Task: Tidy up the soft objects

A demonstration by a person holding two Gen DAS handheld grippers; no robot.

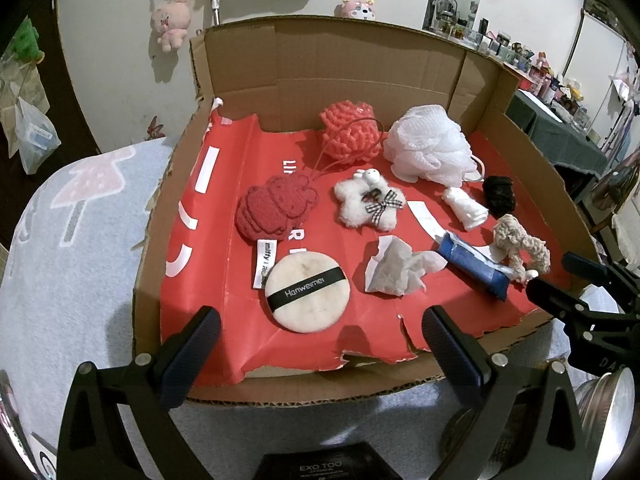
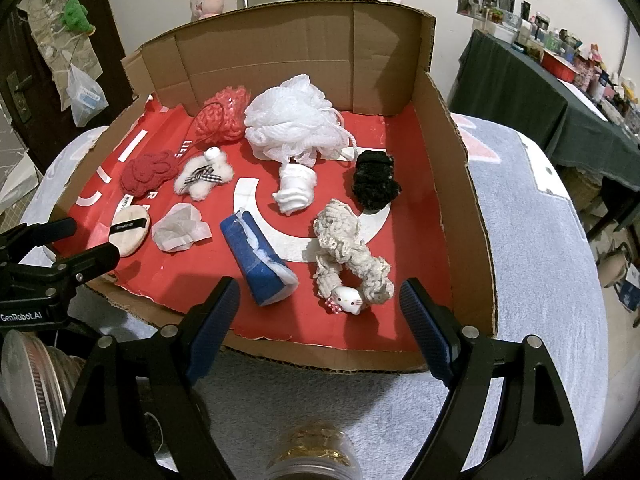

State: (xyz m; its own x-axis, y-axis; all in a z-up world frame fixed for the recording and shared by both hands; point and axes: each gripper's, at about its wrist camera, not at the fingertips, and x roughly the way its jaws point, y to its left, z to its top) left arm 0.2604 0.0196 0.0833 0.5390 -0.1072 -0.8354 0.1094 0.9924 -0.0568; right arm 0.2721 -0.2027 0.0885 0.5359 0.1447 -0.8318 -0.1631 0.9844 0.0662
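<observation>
Soft things are all lying spread inside the cardboard box point(image 2: 448, 184), powder puff point(image 1: 307, 297) lower centre, sponge point(image 2: 259, 258) mid-frame; both hand-held grippers, left point(image 1: 320, 354) and right point(image 2: 320, 320), are hovering wide, gripping nothing; sorted or not, can't tell.

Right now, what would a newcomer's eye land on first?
The open cardboard box with its bright red liner, scattered with soft things. The big white mesh bath pouf sits near the back wall, the black scrunchie to its right. Both grippers, left and right, hover open at the front edge.
</observation>
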